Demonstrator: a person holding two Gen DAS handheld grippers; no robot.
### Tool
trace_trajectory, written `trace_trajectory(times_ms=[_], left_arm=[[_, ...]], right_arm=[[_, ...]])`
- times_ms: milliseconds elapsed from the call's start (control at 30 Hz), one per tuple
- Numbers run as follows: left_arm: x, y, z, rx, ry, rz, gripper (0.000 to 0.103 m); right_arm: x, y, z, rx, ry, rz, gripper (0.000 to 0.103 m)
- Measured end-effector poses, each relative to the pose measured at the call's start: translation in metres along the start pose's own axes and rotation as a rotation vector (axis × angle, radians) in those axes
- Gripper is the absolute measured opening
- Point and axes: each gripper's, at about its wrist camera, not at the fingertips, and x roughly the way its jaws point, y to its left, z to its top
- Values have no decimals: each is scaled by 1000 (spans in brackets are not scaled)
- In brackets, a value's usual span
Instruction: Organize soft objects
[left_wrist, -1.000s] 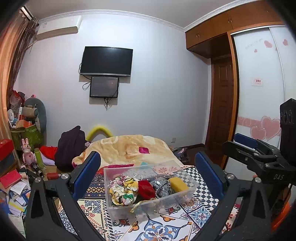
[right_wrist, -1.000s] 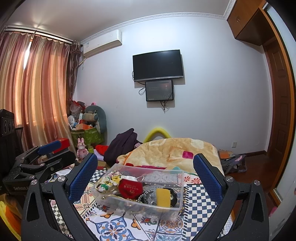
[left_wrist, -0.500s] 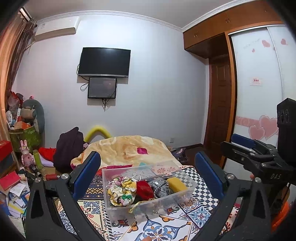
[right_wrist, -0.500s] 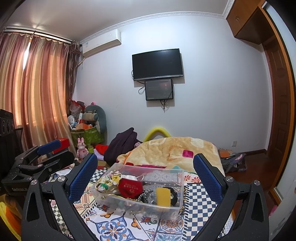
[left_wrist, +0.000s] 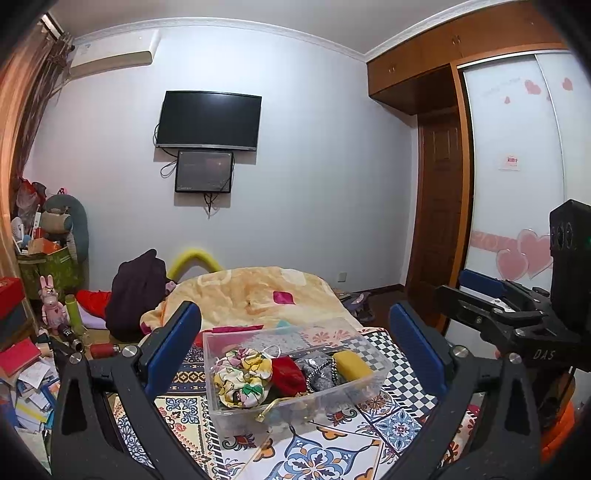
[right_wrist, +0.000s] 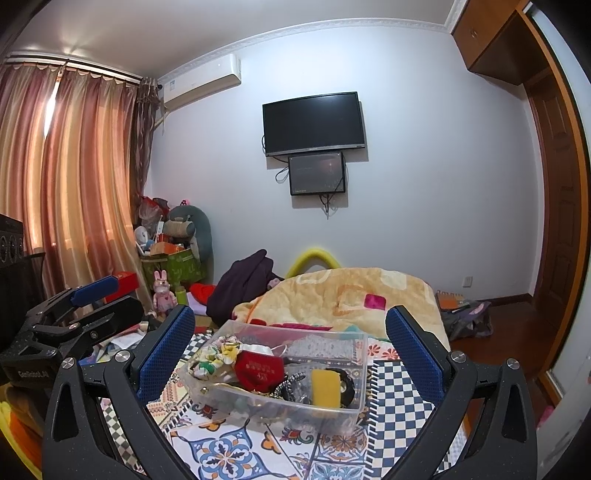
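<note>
A clear plastic box (left_wrist: 236, 410) stands on a patterned cloth on the bed; it also shows in the right wrist view (right_wrist: 354, 410). It holds a floral cloth (left_wrist: 242, 376), a red pouch (left_wrist: 288, 373), a silvery piece (left_wrist: 316, 371) and a yellow sponge (left_wrist: 351, 363). In the right wrist view the red pouch (right_wrist: 260, 369) and yellow sponge (right_wrist: 325, 387) lie inside. My left gripper (left_wrist: 295, 343) is open and empty, held above and before the box. My right gripper (right_wrist: 290, 339) is open and empty too.
A yellow blanket (left_wrist: 255, 291) covers the bed behind the box. A dark bag (left_wrist: 136, 291) and clutter with toys (left_wrist: 48, 302) lie at the left. A wardrobe (left_wrist: 517, 166) and door (left_wrist: 439, 236) stand at the right. Curtains (right_wrist: 66, 184) hang at the left.
Both grippers have shifted only slightly; the left view has drifted a little. Both stay open and the box's contents have not moved.
</note>
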Motion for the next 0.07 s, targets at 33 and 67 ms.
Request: trace_trajectory(times_ms=[33, 67], left_arm=[[1, 0, 0, -1, 2, -1, 103], [2, 0, 0, -3, 6, -5, 103]], right_arm=[[0, -1, 0, 1, 2, 0, 103], [1, -1, -1, 1, 4, 0, 103]])
